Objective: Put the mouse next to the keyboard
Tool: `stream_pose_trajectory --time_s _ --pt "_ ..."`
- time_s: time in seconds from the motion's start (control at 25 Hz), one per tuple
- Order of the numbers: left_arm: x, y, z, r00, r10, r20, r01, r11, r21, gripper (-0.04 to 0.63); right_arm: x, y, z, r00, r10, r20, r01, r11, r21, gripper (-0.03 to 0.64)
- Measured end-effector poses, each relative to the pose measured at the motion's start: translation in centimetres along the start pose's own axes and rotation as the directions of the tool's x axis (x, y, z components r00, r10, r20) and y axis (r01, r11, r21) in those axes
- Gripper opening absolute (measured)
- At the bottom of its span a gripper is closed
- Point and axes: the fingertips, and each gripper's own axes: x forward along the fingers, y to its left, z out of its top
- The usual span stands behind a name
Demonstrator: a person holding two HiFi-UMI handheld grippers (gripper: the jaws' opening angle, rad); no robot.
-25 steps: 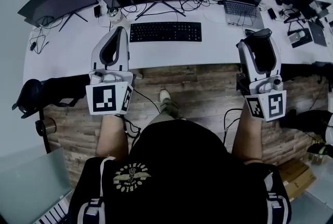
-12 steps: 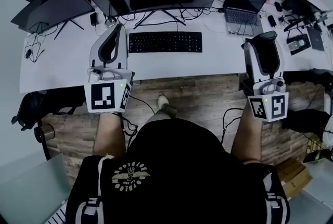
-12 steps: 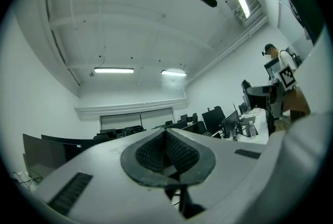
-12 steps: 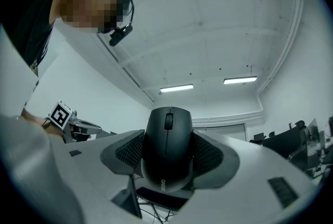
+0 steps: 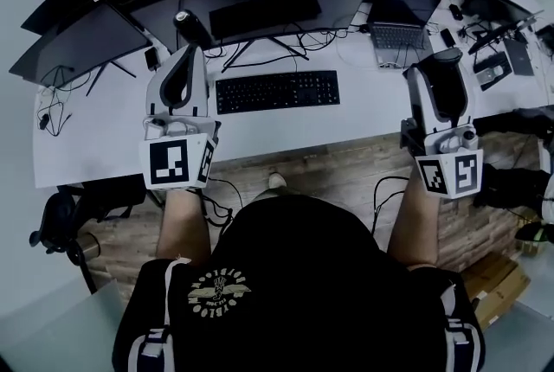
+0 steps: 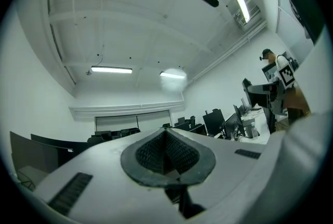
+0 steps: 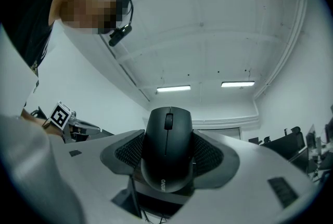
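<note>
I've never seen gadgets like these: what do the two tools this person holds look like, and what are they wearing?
The left hand-held gripper and right hand-held gripper match: white shells, each with two jaws lined with dark ribbed pads, and a rear cube bearing black-and-white square markers. The person wears a black short-sleeved top with a pale emblem and white stripes.

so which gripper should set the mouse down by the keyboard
Right. The right gripper is shut on the mouse, over the desk to the right of the keyboard. The left gripper is shut and empty.
</note>
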Motion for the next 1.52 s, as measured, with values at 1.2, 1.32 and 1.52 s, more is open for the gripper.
stream_pose_trajectory --time_s 1.2,1.32,1.52 --pt "2.4 1.2 -3.9 0.999 -0.037 -0.012 0.037 0.999 -0.035 0.002 2.0 0.9 -5.3 0.990 -0.007 -0.138 0.009 1.000 0.009 0.287" --pt "3.3 0.7 -3.9 0.999 -0.041 -0.016 0.041 0.999 0.003 0.002 2.3 0.2 -6.1 0.989 -0.008 -0.149 0.011 1.000 0.020 0.287" --pt "4.6 0.6 -5.0 0.998 -0.052 -0.034 0.051 0.998 -0.029 0.002 3.2 -0.4 -7.8 0.985 -0.006 -0.174 0.012 0.999 0.033 0.287"
